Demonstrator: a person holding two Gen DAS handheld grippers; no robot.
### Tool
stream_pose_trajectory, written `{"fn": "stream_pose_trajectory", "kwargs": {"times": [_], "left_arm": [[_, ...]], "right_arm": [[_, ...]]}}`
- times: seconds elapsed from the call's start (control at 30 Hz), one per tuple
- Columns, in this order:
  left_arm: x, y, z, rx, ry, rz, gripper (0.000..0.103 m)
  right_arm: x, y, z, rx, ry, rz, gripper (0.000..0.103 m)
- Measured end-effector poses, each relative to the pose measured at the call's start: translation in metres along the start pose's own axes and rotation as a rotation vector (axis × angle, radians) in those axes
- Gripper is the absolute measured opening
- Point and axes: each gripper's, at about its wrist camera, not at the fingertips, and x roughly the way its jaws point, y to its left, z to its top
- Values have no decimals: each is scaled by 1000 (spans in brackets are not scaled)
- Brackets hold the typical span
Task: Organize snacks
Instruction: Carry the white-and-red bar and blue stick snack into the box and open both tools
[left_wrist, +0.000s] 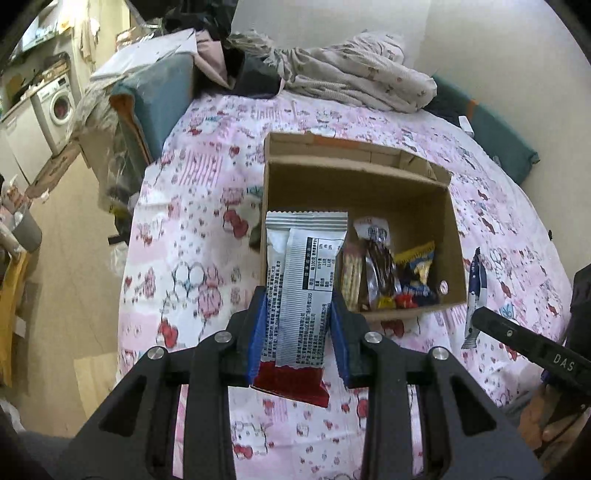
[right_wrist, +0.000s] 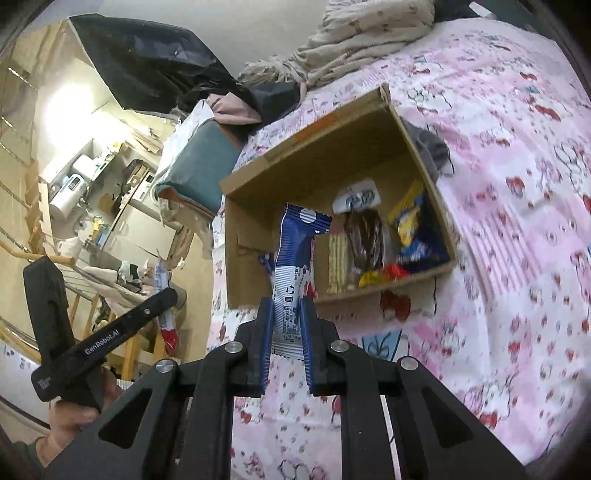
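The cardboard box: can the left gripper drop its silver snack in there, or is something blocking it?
Probably yes. The left gripper holds the silver snack packet just before the open cardboard box. The box's left part looks free; other snacks sit on the right.

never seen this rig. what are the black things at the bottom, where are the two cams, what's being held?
No robot here: a person holds a pair of two-finger tongs in each hand, and a fisheye camera on each looks forward along its fingers.

In the left wrist view, the left tongs are shut on a silver and red snack packet. In the right wrist view, the right tongs are shut on a blue and white snack packet.

Both face an open cardboard box on a bed with a pink cartoon sheet. Several wrapped snacks already lie in the box. Each view also catches the other tool at its edge.
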Motion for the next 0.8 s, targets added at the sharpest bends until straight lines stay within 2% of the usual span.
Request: {"fn": "stream_pose_trajectory", "kwargs": {"times": [0.4,0.8], "left_arm": [[45,-22,40,54,-3,15,28],[93,-37,39,123,1,37,28]], "right_arm": [[31,-14,39,-2,-2,-45,15],[71,-27,45,9,57,-60,15]]}}
